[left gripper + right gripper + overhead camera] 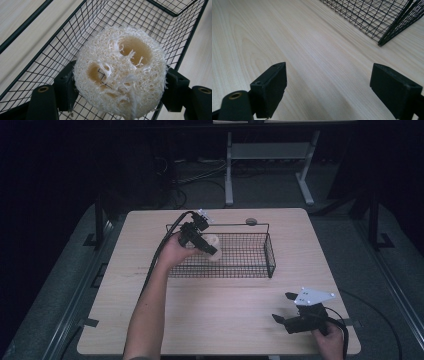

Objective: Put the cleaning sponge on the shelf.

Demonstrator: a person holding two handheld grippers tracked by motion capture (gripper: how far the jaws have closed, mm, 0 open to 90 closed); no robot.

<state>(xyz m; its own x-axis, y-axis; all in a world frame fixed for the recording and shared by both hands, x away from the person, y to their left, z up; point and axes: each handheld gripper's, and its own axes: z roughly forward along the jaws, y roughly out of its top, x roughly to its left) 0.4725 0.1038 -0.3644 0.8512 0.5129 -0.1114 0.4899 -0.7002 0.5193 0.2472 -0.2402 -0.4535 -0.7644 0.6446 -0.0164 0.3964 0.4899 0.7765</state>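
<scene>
The loofah sponge (120,72) is closest to the lens in the left gripper view; it is pale, fibrous and round, with two large holes in its face; the two black jaws of the left hand-held gripper (120,92) press on its left and right sides, so this hand-held gripper is closed on the sponge. Under and behind the sponge is the black wire basket (62,45); the sponge is held above the mesh floor, inside the basket's left part. In the high view the left hand-held gripper (206,245) reaches over the left rim of the basket (250,265), and the sponge (212,241) appears as a light spot at its tip. The basket stands on the far half of the light wooden worktop (215,310). The right hand-held gripper (284,307) is near the front right corner of the worktop, well apart from the basket; in the right gripper view its jaws stand wide apart with only bare worktop (312,62) between them, and a corner of the basket (387,22) is seen at the upper right.
</scene>
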